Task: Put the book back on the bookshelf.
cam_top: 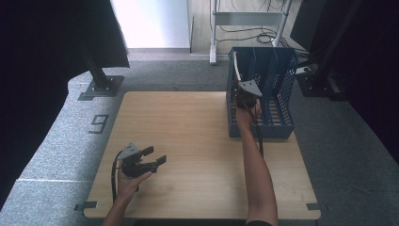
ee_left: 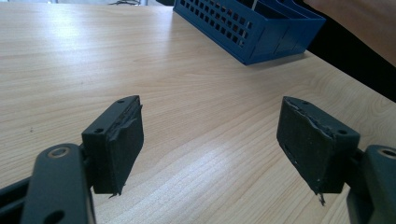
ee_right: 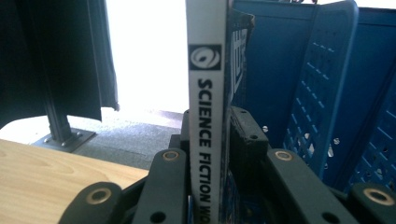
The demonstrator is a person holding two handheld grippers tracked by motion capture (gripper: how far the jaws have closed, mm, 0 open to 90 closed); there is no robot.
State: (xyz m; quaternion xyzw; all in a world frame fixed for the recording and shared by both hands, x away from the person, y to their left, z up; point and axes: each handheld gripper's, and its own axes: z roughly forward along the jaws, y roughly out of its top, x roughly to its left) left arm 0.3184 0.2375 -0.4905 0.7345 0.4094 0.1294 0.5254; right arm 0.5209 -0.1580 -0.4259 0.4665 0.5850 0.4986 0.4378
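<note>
Book clamped upright in right gripper at the blue file rack, seemingly not yet released into a slot; left gripper wide open, empty, above table.

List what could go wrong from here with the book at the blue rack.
1. The right gripper pinches the book only at its lower spine, so it could tilt or slip.
2. The book stands beside a divider of the blue rack and could catch on it.
3. The left gripper is open and far off, no support.

Open tongs over the table (blue rack beyond, seemingly slotted).
</note>
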